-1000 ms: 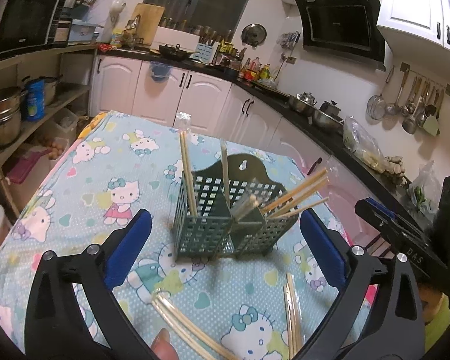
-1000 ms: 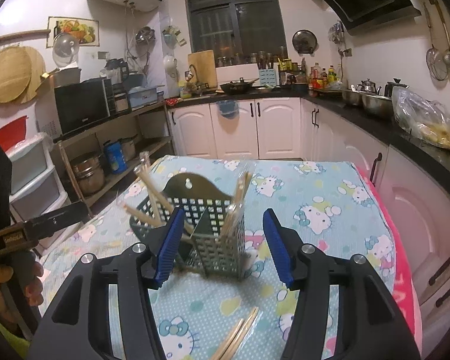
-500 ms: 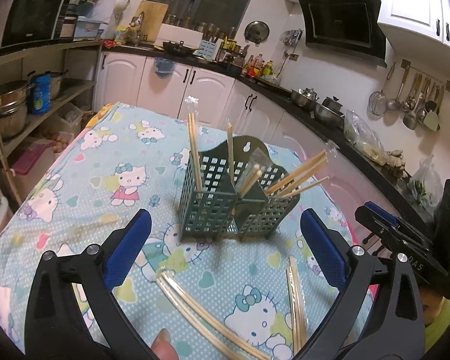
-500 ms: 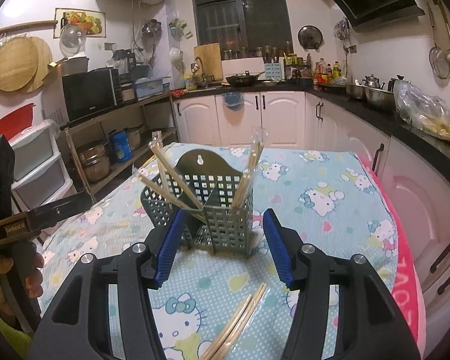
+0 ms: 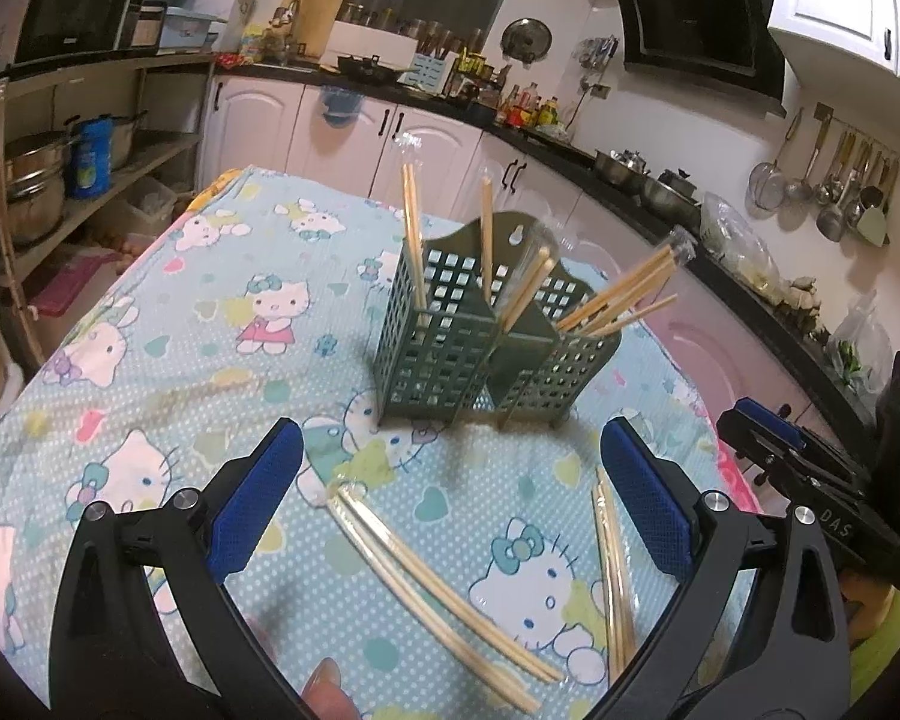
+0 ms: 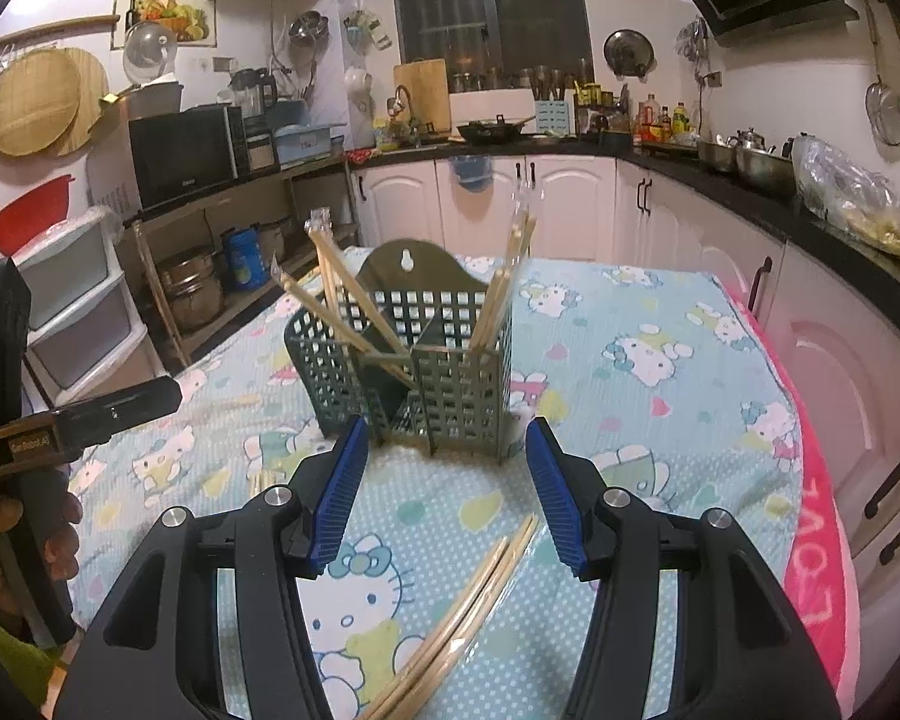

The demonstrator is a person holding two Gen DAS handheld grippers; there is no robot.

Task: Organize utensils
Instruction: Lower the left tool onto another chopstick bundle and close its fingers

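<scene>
My left gripper (image 5: pixel 450 492) is spread wide, nothing between the blue pads (image 5: pixel 252 504). My right gripper (image 6: pixel 447 480) is also apart, narrower gap, empty. The green slotted utensil caddy (image 5: pixel 480 348) stands upright on the Hello Kitty tablecloth (image 5: pixel 168 360), ahead of both grippers. Several wrapped chopstick pairs already stand in its compartments, leaning outward at different angles. Two loose wrapped pairs lie flat on the cloth in front of the caddy: one long pair (image 5: pixel 438 576) running diagonally under my left gripper, one shorter pair (image 5: pixel 612 564) just beside its right pad. In the right wrist view one pair (image 6: pixel 462 612) lies directly below the open fingers.
</scene>
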